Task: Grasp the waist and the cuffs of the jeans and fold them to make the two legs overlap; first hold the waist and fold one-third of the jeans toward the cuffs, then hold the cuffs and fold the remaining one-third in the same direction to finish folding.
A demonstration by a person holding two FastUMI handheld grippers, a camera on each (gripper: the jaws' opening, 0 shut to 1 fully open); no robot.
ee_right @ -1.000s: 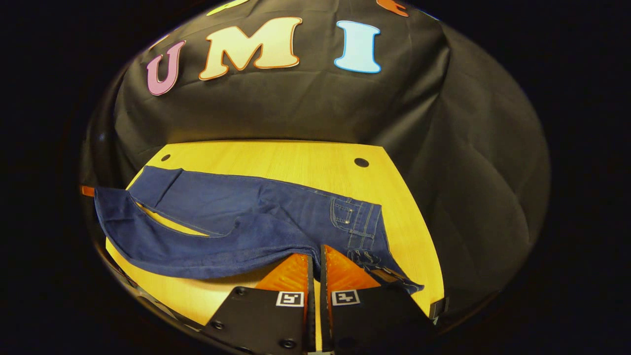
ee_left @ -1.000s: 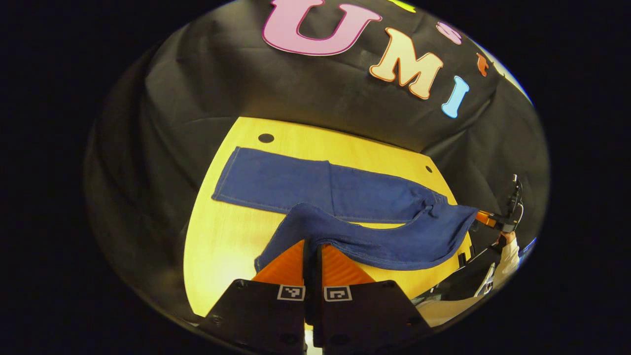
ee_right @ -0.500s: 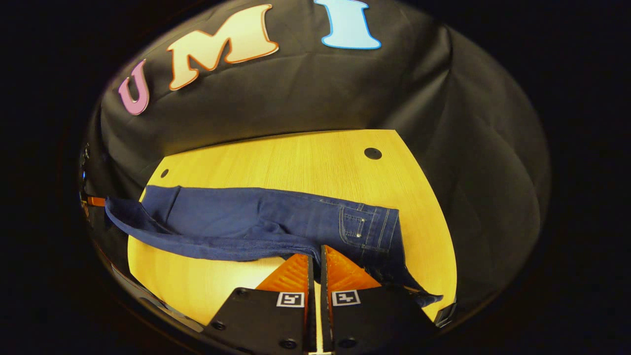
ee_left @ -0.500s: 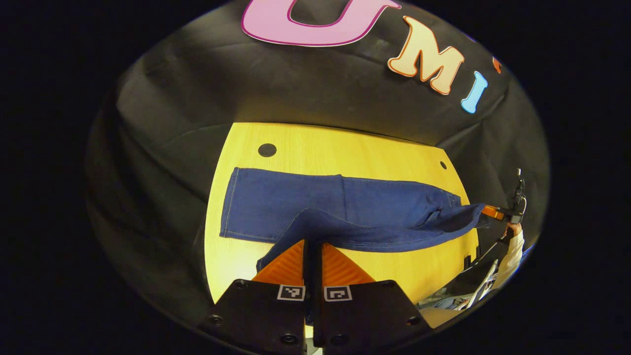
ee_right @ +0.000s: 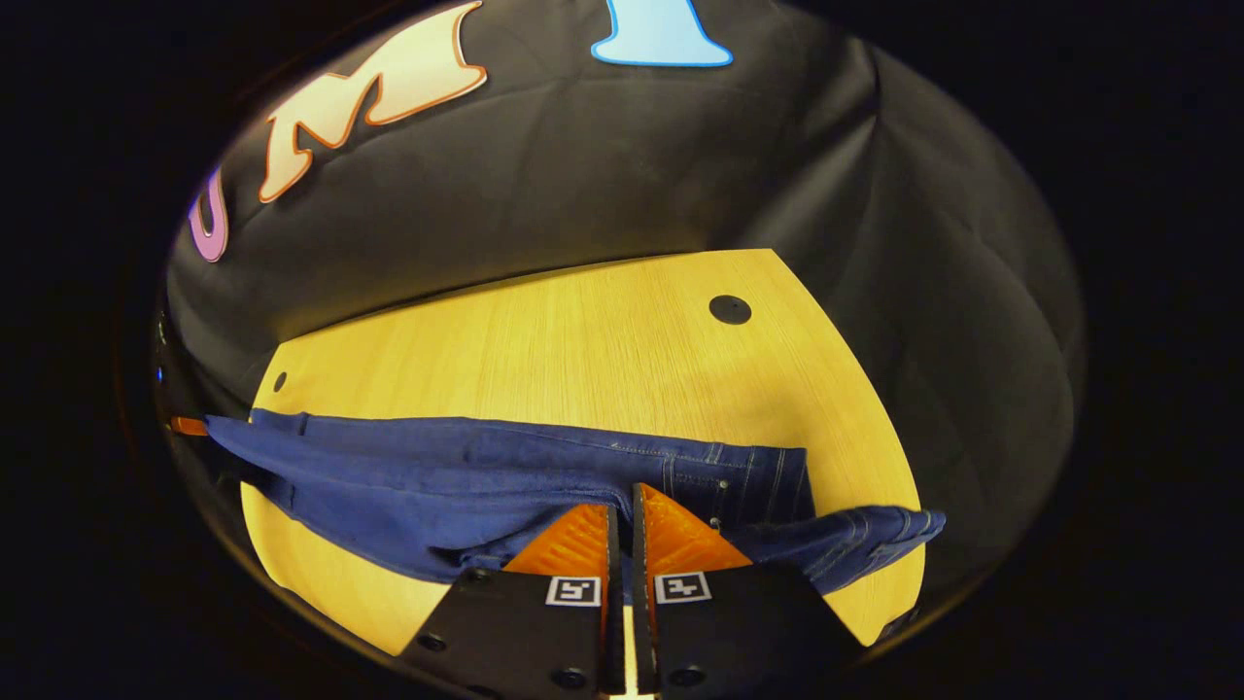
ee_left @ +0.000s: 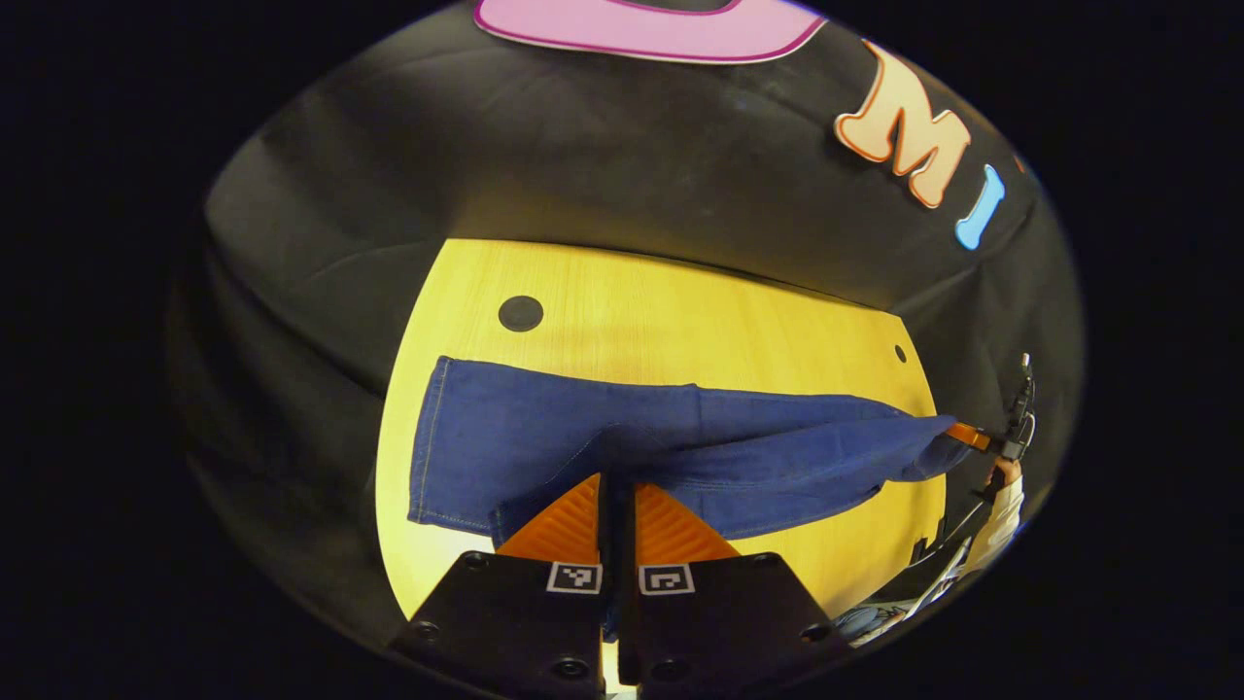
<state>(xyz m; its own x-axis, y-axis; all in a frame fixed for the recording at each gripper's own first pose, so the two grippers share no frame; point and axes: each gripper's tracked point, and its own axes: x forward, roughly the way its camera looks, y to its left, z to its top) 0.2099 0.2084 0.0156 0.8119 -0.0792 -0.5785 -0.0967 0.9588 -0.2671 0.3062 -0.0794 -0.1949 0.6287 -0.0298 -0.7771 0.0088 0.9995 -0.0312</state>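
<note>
We hold the jeans (ee_left: 544, 437) clamped: left gripper (ee_left: 616, 486) at cuff, right gripper (ee_right: 622, 520) at waist. The carried leg could land skewed on the tabletop (ee_right: 583, 340) if either denim pinch slips.

jeans (ee_left: 544, 437): you see dark blue denim, pale stitching
table (ee_right: 583, 340): yellow wood grain, black dots

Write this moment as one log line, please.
step: overlapping legs | left gripper: shut on dark blue denim jeans cuff | right gripper: shut on waist | yellow wooden table: far leg flat

No readable txt/labels anywhere, just coded square markers (ee_left: 573, 577) on the claw bodies, no words or nos.
</note>
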